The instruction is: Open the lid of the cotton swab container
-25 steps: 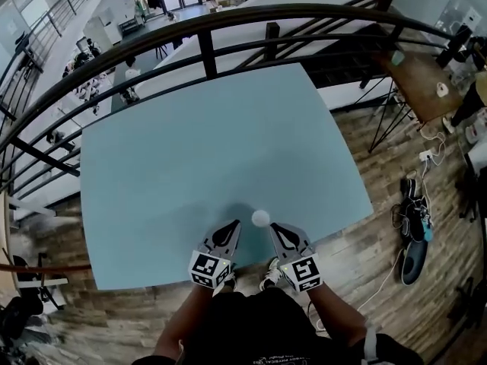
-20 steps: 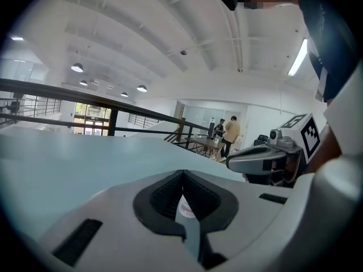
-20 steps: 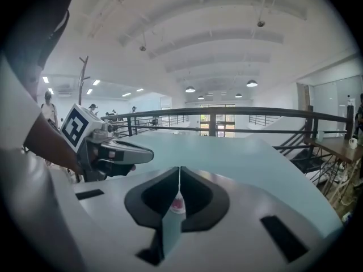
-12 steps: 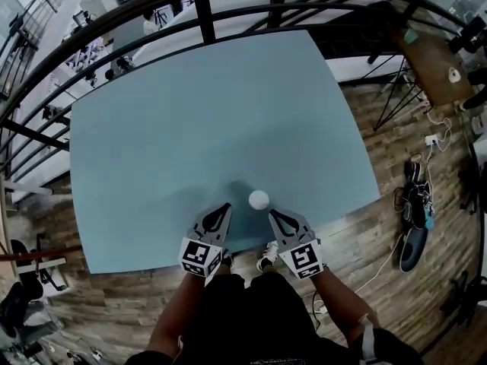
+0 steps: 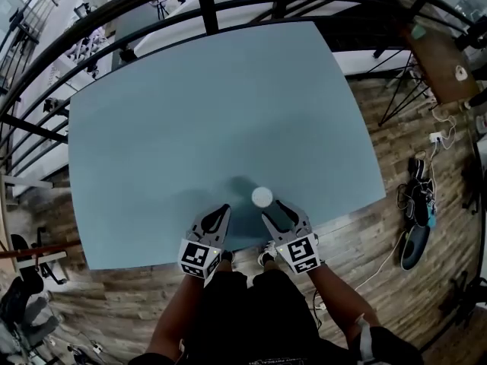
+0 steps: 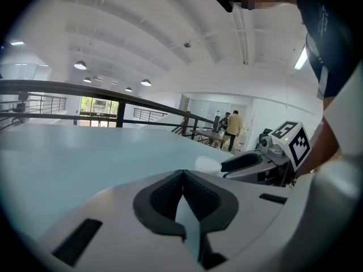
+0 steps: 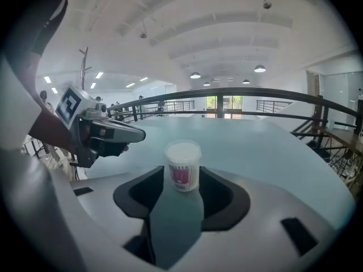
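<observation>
A small clear cotton swab container [image 5: 262, 197] with a white lid and a pink label stands upright near the front edge of the pale blue table [image 5: 213, 112]. My right gripper [image 5: 278, 210] is open just behind it. Its jaws have just been opening, and the container [image 7: 182, 166] stands in line with the gap, at the fingertips, untouched as far as I can see. My left gripper [image 5: 220, 210] is shut and empty, a little left of the container [image 6: 209, 164]. Each gripper shows in the other's view: the right gripper [image 6: 244, 162] and the left gripper [image 7: 134, 134].
A dark metal railing [image 5: 207, 6] curves round the table's far side. Wooden floor lies to the right, with cables and shoes [image 5: 415, 204] on it. A small wooden table [image 5: 445, 59] stands at the far right. The person's legs are at the table's front edge.
Both grippers have sunk toward the table top. The right jaws, shut before, now stand open behind the container. The left jaws stay shut.
</observation>
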The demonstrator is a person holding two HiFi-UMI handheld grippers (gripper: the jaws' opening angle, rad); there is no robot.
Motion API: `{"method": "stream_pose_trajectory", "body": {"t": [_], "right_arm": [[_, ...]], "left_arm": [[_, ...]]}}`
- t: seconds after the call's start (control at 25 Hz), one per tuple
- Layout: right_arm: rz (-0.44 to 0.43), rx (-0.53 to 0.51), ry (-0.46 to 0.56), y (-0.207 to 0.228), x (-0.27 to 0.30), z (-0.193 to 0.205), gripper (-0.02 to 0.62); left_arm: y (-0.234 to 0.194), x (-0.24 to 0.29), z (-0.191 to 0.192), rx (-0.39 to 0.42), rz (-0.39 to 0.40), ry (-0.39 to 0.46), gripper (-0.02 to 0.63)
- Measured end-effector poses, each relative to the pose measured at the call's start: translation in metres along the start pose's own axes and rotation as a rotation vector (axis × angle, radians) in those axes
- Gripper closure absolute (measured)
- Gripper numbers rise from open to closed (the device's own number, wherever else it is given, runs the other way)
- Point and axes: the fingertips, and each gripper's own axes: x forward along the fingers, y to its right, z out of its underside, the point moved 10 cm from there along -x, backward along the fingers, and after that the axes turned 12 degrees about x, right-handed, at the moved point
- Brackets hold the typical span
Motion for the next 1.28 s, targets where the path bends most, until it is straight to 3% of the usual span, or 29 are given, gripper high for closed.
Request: {"method": "stream_pose_trajectory", "body": {"t": [0.32, 1.28], "right_arm": [[-0.008, 0.012, -0.028, 0.004, 0.017, 0.01, 0.339], [-0.019, 0.008, 0.008, 0.006, 0.038, 0.002, 0.347]], "left_arm": [[-0.002, 0.0, 0.008, 0.01, -0.018, 0.012, 0.594], [-0.006, -0.01, 0.012, -0.01, -0.047, -0.007, 0.594]]}}
